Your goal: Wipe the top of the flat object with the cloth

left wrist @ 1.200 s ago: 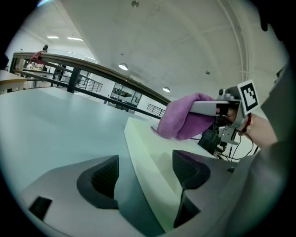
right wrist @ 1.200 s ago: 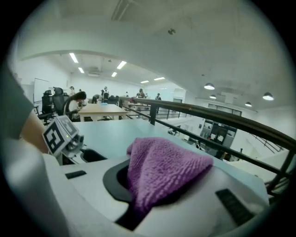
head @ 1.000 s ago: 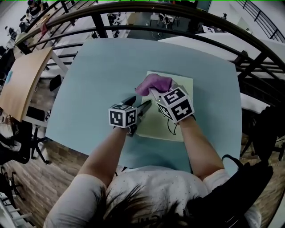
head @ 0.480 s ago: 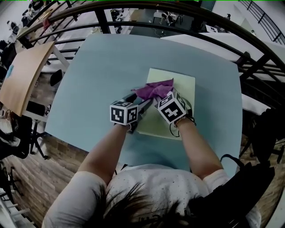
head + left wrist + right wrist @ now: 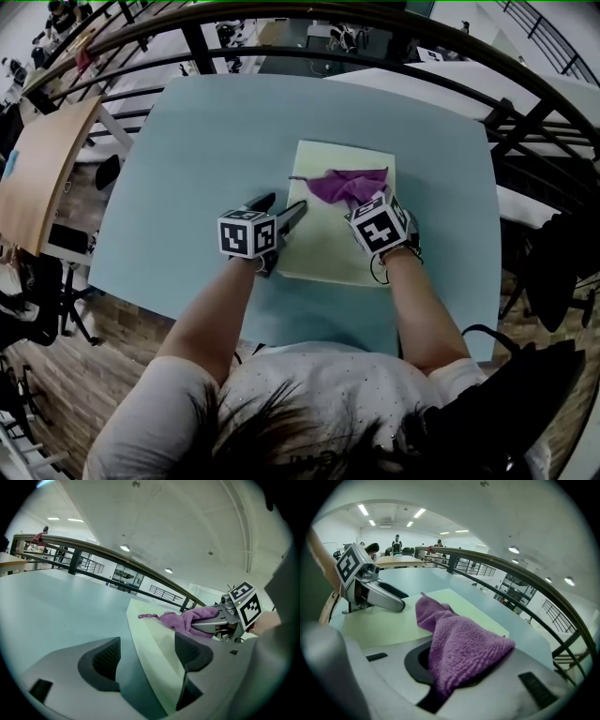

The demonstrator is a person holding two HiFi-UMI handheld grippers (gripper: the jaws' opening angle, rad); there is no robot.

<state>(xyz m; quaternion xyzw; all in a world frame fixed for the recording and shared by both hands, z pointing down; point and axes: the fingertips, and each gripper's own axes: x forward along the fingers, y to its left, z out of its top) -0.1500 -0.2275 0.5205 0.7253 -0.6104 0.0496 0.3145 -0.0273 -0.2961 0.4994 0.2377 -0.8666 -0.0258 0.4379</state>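
Filling the right gripper's (image 5: 457, 670) fingers (image 5: 382, 679) is the cloth (image 5: 464, 644).

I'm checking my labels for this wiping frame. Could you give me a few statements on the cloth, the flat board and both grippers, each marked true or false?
1. The right gripper is shut on the purple cloth. True.
2. The cloth lies on the bare table beside the board. False: it rests on top of the board.
3. The left gripper is shut. False: its jaws are apart, either side of the board's left edge.
4. The board lies flat on the light blue table. True.
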